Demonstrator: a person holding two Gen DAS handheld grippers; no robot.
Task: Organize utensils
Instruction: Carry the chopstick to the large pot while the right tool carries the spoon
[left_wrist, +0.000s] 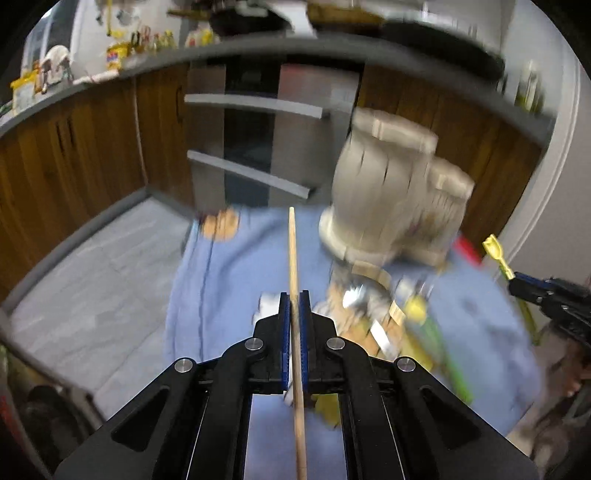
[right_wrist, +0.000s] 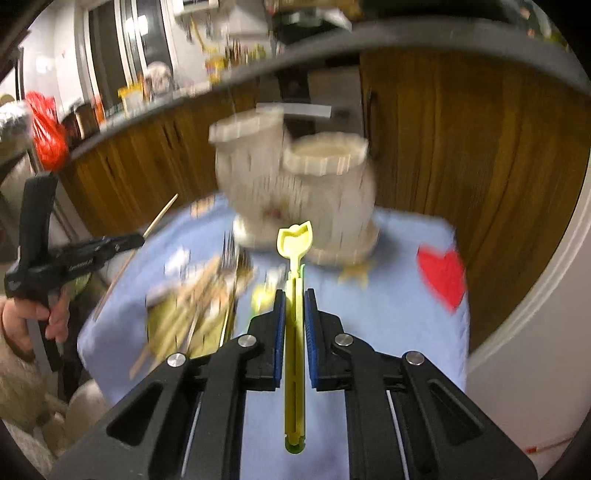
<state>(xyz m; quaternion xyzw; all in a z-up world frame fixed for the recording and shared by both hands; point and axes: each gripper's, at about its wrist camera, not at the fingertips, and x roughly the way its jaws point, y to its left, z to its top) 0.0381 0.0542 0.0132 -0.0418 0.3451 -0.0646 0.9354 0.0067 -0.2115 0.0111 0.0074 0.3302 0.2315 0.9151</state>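
Note:
My left gripper (left_wrist: 294, 297) is shut on a thin wooden stick (left_wrist: 293, 243) that runs forward between the blue pads, held above the blue cloth (left_wrist: 229, 280). My right gripper (right_wrist: 294, 293) is shut on a yellow plastic utensil (right_wrist: 294, 240) whose shaped end pokes out past the fingertips. A cream double-cup utensil holder (left_wrist: 384, 192) (right_wrist: 295, 192) stands at the far side of the cloth. A blurred heap of forks, wooden sticks and yellow-green pieces (left_wrist: 373, 310) (right_wrist: 207, 295) lies on the cloth. In the right wrist view the left gripper (right_wrist: 136, 240) shows at the left with the stick (right_wrist: 162, 214).
The cloth covers a small table (right_wrist: 406, 314) with a red heart patch (right_wrist: 441, 277). Wooden cabinets (left_wrist: 74, 147) and an oven with grey handles (left_wrist: 255, 107) stand behind. A cluttered counter (left_wrist: 110, 55) runs above. A hand (right_wrist: 26, 314) holds the left gripper's handle. Grey floor (left_wrist: 92, 277) lies at the left.

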